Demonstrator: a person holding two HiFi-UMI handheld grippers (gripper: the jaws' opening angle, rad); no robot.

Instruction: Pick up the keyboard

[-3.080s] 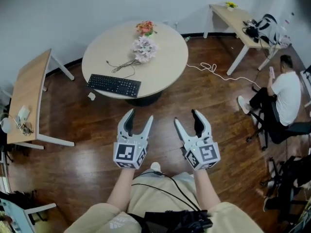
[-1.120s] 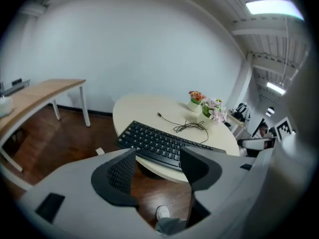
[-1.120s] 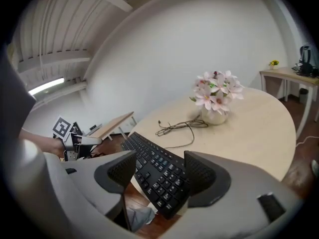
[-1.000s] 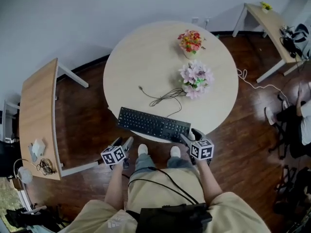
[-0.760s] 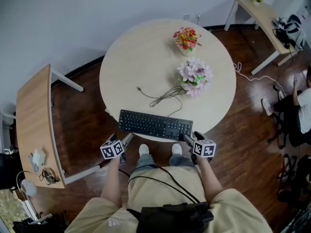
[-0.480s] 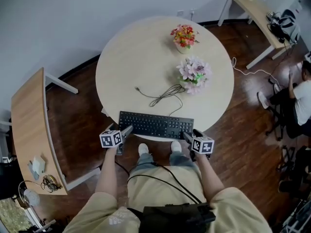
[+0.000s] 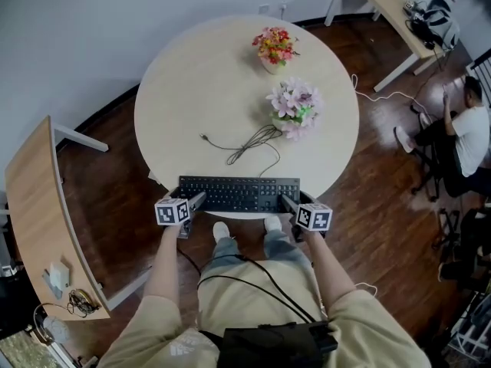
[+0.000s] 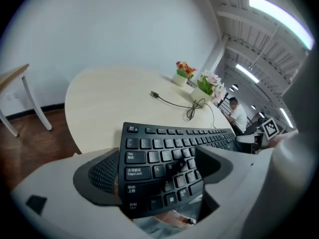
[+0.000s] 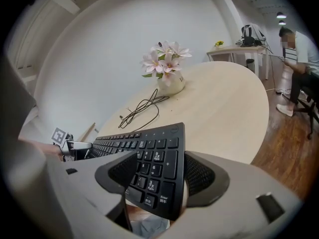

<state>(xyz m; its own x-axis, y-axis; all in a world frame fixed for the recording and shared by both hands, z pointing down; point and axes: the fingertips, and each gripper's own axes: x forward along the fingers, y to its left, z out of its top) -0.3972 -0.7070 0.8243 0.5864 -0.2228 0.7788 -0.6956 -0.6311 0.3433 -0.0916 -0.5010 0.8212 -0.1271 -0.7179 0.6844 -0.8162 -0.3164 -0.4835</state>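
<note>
A black keyboard (image 7: pixel 238 194) lies along the near rim of the round pale table (image 7: pixel 215 75). My left gripper (image 7: pixel 196 202) is at its left end. The jaws are closing with that end between them (image 8: pixel 155 156); one finger (image 8: pixel 214 163) lies over the keys and the other (image 8: pixel 97 171) sits at the outer edge, still with a gap. My right gripper (image 7: pixel 285 203) straddles the right end by the number pad (image 9: pixel 159 163), jaws apart. The keyboard's cable (image 7: pixel 245 144) curls across the tabletop.
A pink flower bunch (image 7: pixel 291 102) and a pot of red and orange flowers (image 7: pixel 272 46) stand behind the keyboard. A wooden side desk (image 7: pixel 31 205) is on the left. A seated person (image 7: pixel 460 136) and another desk (image 7: pixel 383 6) are on the right.
Both grippers have come forward and down from beside my legs to the keyboard's two ends. The left jaws, narrow a second ago, now stand apart round the left end.
</note>
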